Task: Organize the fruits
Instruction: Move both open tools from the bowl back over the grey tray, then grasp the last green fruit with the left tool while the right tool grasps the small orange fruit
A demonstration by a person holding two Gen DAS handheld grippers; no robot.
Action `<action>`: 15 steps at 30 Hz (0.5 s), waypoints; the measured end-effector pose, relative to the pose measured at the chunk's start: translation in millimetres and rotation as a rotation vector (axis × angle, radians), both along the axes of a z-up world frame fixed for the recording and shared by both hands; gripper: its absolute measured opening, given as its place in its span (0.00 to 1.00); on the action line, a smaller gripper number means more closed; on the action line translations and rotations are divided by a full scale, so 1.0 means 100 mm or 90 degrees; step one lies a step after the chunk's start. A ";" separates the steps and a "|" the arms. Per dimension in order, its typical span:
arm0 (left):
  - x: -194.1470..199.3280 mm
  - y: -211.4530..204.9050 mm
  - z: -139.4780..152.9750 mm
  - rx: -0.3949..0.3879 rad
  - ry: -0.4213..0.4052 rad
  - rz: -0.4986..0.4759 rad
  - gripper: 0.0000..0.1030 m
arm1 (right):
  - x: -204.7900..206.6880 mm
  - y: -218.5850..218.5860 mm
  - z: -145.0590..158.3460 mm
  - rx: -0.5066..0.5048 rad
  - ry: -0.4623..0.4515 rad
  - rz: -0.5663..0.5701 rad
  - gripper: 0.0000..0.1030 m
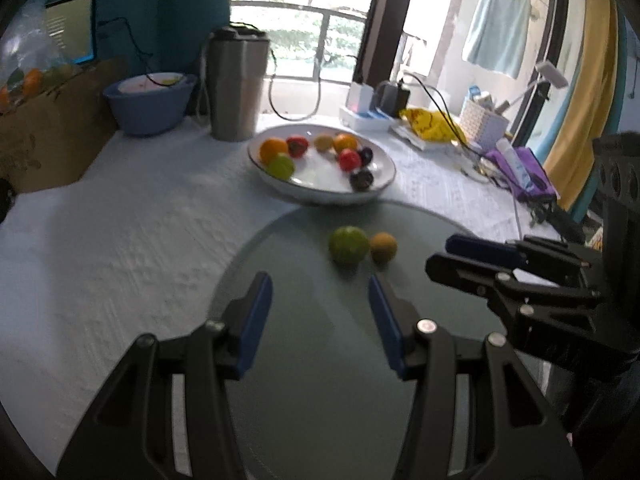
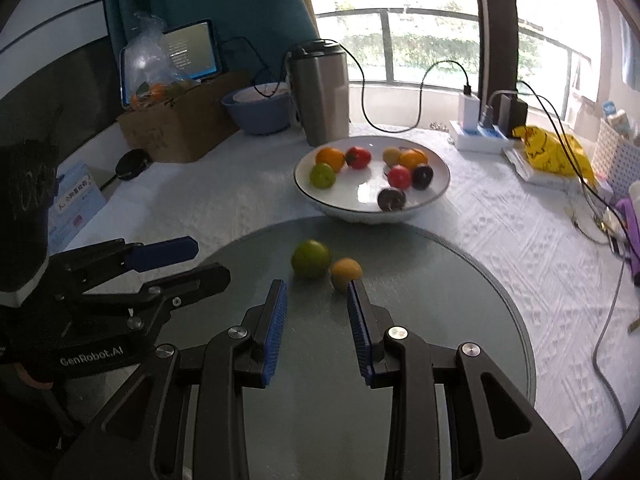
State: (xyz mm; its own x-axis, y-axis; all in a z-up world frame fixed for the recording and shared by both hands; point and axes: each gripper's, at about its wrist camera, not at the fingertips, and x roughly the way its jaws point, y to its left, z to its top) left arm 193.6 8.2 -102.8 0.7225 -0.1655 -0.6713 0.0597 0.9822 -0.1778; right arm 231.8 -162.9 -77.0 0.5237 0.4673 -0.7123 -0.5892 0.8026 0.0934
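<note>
Just ahead of right gripper (image 2: 316, 294), green fruit (image 2: 311, 258), yellow fruit (image 2: 345, 271) beside

The fruits in the white bowl (image 2: 434, 194) are blurred, and the dark ones (image 2: 392, 199) cannot be told by kind. The bag of fruit (image 1: 24, 76) behind the cardboard box (image 1: 52, 128) is hazy and cut by the picture's edge. In the right wrist view the purple thing (image 2: 630, 224) runs off the frame.

A green fruit (image 2: 311, 258) and a small yellow-orange fruit (image 2: 345, 271) lie side by side near the white fruit-filled bowl (image 2: 340, 206)
</note>
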 end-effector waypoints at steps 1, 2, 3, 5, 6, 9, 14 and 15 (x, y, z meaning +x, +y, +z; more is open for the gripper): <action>0.02 -0.04 -0.01 0.006 0.005 -0.006 0.50 | 0.01 -0.03 -0.01 0.001 0.002 -0.003 0.32; 0.03 -0.06 -0.02 0.010 0.008 -0.008 0.50 | 0.02 -0.05 -0.02 0.002 0.003 -0.006 0.32; 0.06 -0.09 -0.01 0.016 0.010 -0.010 0.50 | 0.04 -0.08 -0.03 0.004 0.004 -0.009 0.32; 0.10 -0.14 0.00 0.026 0.009 -0.017 0.50 | 0.08 -0.14 -0.03 0.009 0.005 -0.014 0.32; 0.14 -0.17 0.00 0.029 0.010 -0.020 0.50 | 0.11 -0.16 -0.03 0.011 0.006 -0.017 0.32; 0.27 -0.24 -0.02 0.039 0.023 -0.024 0.50 | 0.18 -0.23 -0.06 0.019 0.013 -0.024 0.32; 0.49 -0.30 -0.12 0.055 0.053 -0.018 0.50 | 0.27 -0.29 -0.12 0.024 0.027 -0.026 0.32; 0.54 -0.32 -0.15 0.060 0.059 -0.020 0.50 | 0.30 -0.30 -0.14 0.025 0.029 -0.028 0.32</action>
